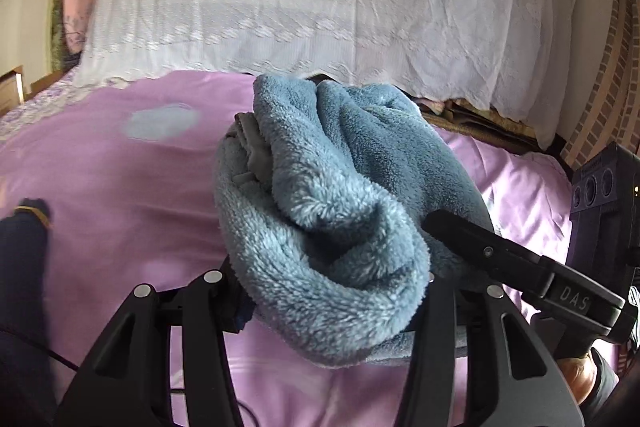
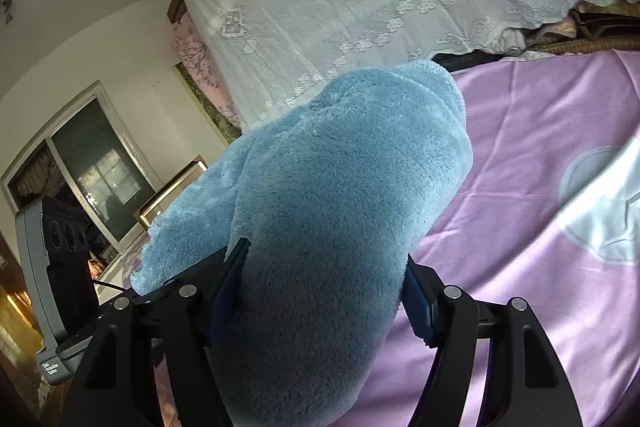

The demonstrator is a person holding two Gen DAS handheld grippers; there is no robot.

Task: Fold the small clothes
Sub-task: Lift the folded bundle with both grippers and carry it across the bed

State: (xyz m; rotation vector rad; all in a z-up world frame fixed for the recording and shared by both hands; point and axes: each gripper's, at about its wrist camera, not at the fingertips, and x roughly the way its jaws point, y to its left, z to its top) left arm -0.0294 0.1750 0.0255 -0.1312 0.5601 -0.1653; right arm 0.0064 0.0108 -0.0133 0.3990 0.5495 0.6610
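Clearly mid-carry: both grippers clamped on the blue fleece garment [image 1: 320, 195], left gripper [image 1: 332, 291] at lower centre of its view, right gripper [image 2: 324, 291] with jaws pinching a thick bundled fold (blue pads pressed into the pile). Best kept level and taut between both grips. Below, open pink bedsheet [image 1: 120, 187]; white lace cover [image 1: 320, 7] bounding the upper frame, dark sock [image 1: 28, 227] at far left.
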